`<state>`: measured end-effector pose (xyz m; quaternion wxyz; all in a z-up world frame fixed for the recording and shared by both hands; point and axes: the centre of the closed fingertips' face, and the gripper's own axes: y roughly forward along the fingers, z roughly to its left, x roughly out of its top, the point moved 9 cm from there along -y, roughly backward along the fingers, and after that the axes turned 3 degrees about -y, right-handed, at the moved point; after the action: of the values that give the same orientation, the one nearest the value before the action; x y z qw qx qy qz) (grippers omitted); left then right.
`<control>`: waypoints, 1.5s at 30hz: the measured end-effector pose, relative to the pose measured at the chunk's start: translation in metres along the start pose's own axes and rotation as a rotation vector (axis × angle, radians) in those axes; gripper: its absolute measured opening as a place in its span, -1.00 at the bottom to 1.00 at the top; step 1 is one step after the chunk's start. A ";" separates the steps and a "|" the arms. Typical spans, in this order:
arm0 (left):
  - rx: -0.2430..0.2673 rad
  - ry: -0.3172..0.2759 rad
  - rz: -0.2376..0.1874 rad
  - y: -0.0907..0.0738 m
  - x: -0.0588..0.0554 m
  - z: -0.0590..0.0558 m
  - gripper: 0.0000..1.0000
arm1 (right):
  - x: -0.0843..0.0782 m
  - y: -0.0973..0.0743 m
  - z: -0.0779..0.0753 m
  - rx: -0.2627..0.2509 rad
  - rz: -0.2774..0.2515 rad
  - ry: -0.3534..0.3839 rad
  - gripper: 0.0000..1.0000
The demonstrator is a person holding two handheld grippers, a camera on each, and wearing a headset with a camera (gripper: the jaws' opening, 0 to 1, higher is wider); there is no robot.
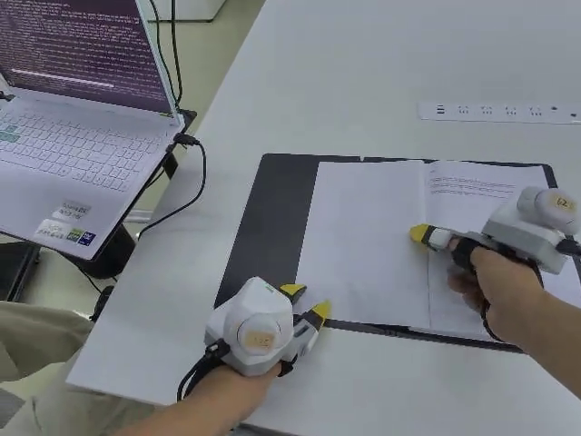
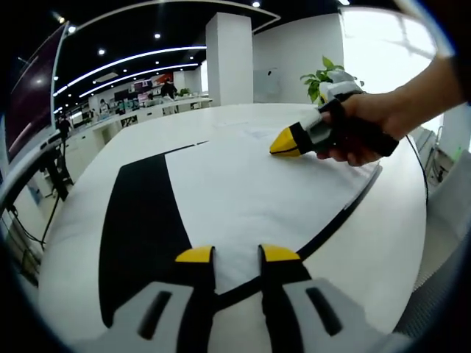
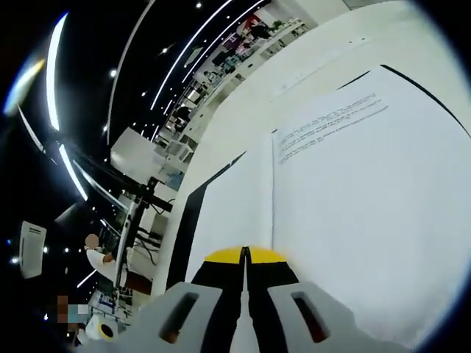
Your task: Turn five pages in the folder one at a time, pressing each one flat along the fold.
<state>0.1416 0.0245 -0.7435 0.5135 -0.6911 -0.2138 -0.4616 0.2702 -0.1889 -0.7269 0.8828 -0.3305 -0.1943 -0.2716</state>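
Touching folder fold, seemingly: right claw, closed; print illegible.

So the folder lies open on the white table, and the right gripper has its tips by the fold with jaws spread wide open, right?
Not quite: the right gripper has its jaws shut, yellow tips together, as the right gripper view shows. The rest holds: the folder lies open on the white table, with that gripper's tips by the fold.

White table carrying open folder, lying under right gripper, just ahead of left gripper; power strip lying well beyond right gripper.
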 end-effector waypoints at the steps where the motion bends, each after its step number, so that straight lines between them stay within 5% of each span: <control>1: 0.001 -0.001 -0.001 0.000 0.000 0.000 -0.57 | 0.003 0.003 -0.003 -0.002 -0.006 0.028 -1.00; 10: 0.001 -0.002 -0.010 -0.001 -0.001 0.000 -0.57 | 0.016 0.019 -0.013 0.043 -0.041 0.128 -1.00; 20: 0.003 -0.004 -0.016 -0.001 -0.002 0.001 -0.57 | 0.039 0.031 -0.024 0.020 -0.123 0.238 -1.00; 39: 0.007 -0.006 -0.033 -0.002 -0.002 -0.002 -0.57 | 0.078 0.067 -0.029 0.008 -0.180 0.300 -1.00; 45: 0.009 -0.008 -0.036 -0.001 -0.002 -0.001 -0.57 | 0.090 0.077 -0.034 -0.015 -0.239 0.355 -1.00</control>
<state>0.1393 0.0248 -0.7451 0.5074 -0.6868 -0.2303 -0.4668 0.3925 -0.1946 -0.7407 0.8621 -0.2587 -0.0716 -0.4298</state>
